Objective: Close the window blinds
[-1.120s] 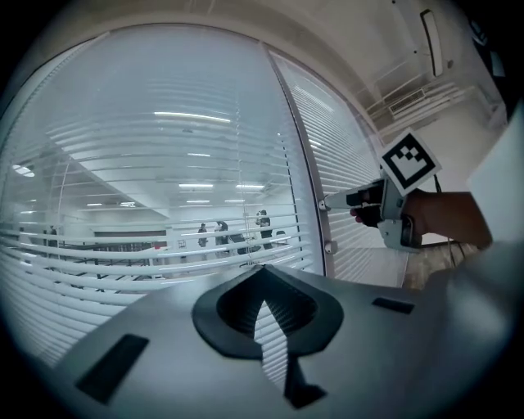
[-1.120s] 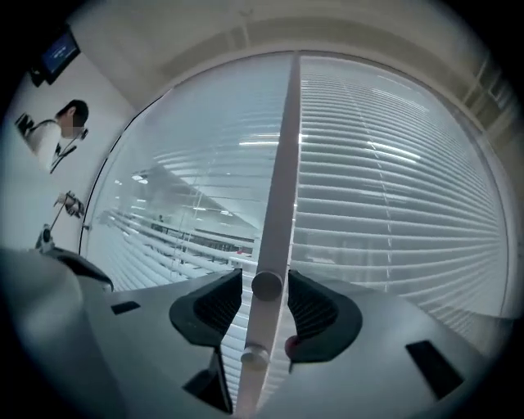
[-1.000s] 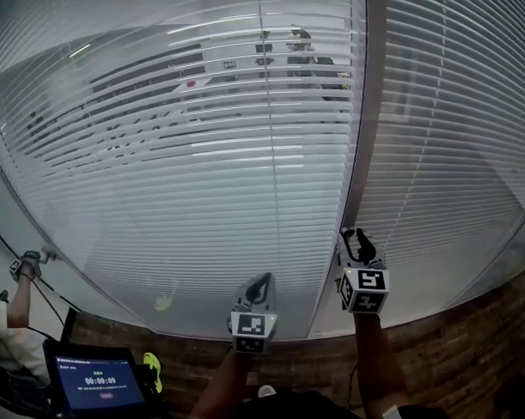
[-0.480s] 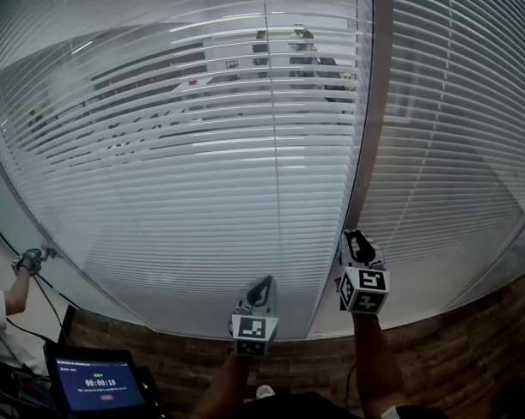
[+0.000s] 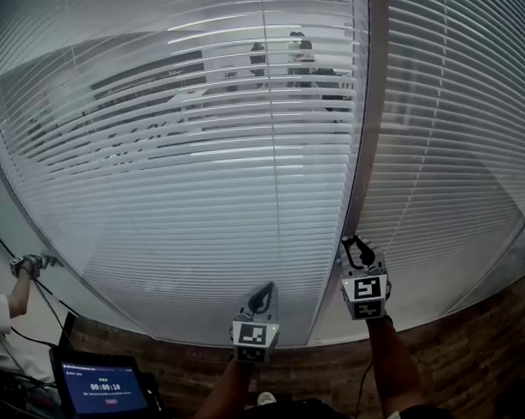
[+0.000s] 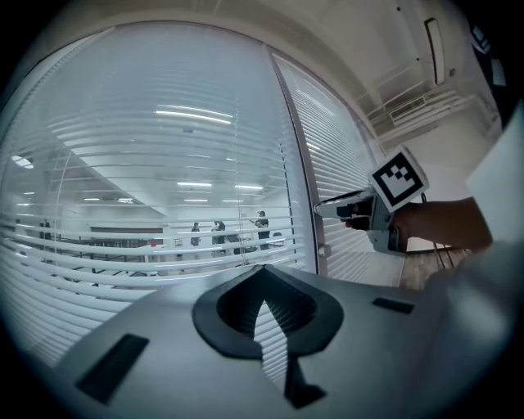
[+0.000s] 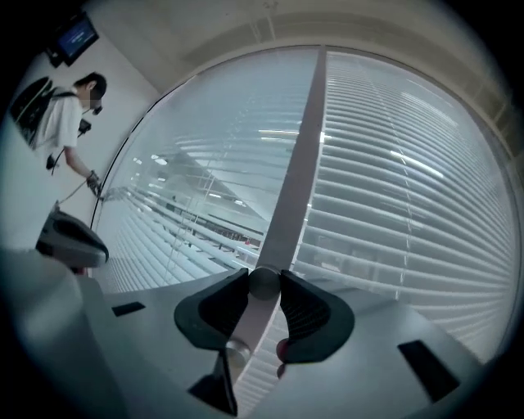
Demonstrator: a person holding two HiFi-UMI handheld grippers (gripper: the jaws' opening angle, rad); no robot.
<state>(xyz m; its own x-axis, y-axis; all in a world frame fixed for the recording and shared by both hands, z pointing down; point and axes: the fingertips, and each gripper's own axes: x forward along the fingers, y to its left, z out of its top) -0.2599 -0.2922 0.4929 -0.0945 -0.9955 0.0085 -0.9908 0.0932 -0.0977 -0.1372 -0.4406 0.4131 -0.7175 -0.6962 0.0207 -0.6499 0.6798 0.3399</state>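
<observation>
The knob (image 7: 263, 283) on the post (image 7: 299, 164), axis along the jaws, is clamped by the just-closed right gripper (image 7: 264, 288); the left gripper (image 6: 261, 278), left of the post, is closed empty.

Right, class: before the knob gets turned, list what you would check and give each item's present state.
1. The right gripper is shut on the round knob, its jaws having just been closing: ok.
2. The knob sits on the window frame post between the blinds: ok.
3. The left gripper is shut and empty: ok.
4. The left blind has its slats closed: not ok, people show through.
5. The right blind has its slats closed: cannot tell.
</observation>
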